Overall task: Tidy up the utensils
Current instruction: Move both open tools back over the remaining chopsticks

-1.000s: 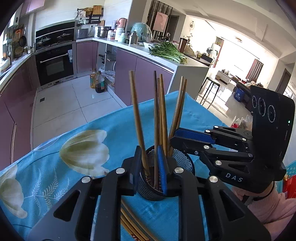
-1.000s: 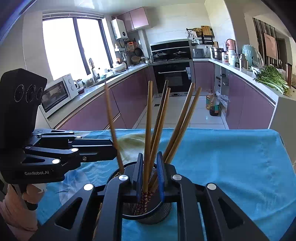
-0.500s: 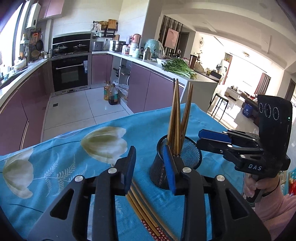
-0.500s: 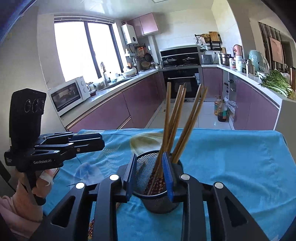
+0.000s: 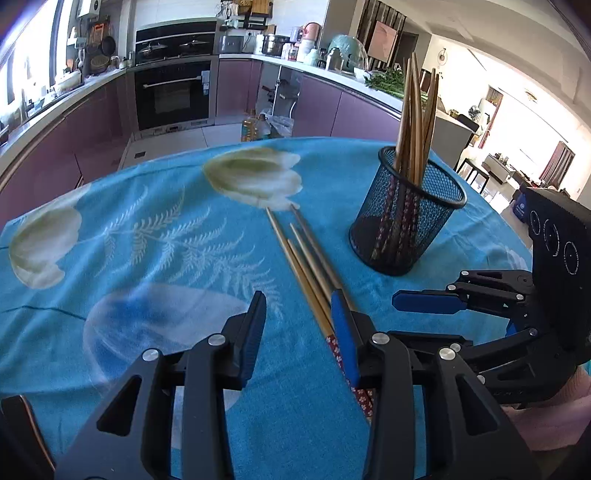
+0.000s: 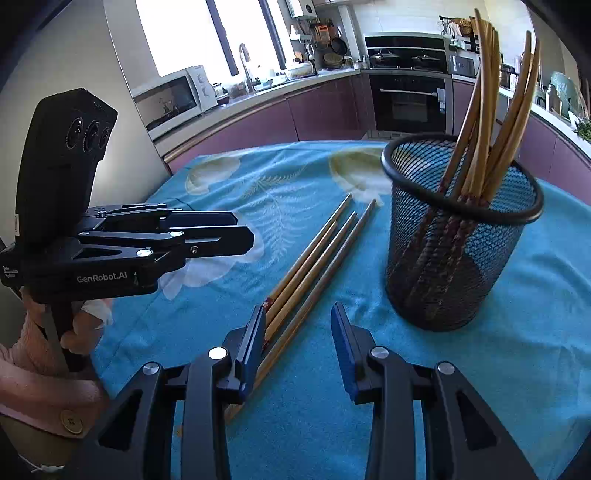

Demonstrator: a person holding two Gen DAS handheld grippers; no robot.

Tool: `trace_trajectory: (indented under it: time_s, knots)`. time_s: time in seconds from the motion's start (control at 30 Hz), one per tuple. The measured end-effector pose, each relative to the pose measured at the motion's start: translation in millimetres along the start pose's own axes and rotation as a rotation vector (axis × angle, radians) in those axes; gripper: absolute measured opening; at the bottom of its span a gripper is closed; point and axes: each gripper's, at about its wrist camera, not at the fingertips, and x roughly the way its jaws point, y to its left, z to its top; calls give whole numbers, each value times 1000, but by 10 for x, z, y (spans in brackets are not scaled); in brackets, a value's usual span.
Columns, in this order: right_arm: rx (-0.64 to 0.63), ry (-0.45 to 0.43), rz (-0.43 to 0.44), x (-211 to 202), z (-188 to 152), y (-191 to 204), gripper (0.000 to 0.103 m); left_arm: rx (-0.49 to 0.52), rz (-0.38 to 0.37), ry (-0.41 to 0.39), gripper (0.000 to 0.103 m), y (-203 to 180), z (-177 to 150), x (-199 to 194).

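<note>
- You are working over a table covered with a blue cloth (image 5: 155, 266) printed with pale tulips and fern fronds; the cloth is lying flat across the whole surface.
- A black mesh cup (image 5: 406, 218) is standing upright on the cloth, holding a bundle of chopsticks (image 5: 415, 122) that is leaning against its rim.
- Four loose chopsticks (image 5: 306, 258) are lying side by side on the cloth just beside the cup, their patterned ends pointing toward you.
- You are holding the left gripper (image 5: 297, 332) low over the cloth; its jaws are opening, with nothing between the pads, and the loose chopsticks are running under its right finger.
- You are holding the right gripper (image 6: 299, 343) over the near ends of the same chopsticks; its jaws are opening too, and nothing is clamped between them.
- Behind the table, purple-fronted cabinets (image 6: 280, 118) are lining the kitchen, with a built-in oven (image 5: 171, 96) under a hob, a microwave (image 6: 173, 96) on the counter, and a bright window (image 6: 207, 33) above the sink.
- Leafy greens (image 5: 388, 79) are lying on the counter, and a sunlit living area (image 5: 517, 147) is opening beyond it.
</note>
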Motion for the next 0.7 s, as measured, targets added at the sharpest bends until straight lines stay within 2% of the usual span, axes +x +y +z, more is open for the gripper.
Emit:
trace_trajectory:
  time_s: [0.3, 0.7]
  knots:
    - [12, 16, -33, 80, -36, 20, 35, -7, 0, 44, 36, -29, -201, 153]
    - [-9, 32, -84, 103, -53, 50, 34, 24, 8, 64, 39, -152, -236, 231]
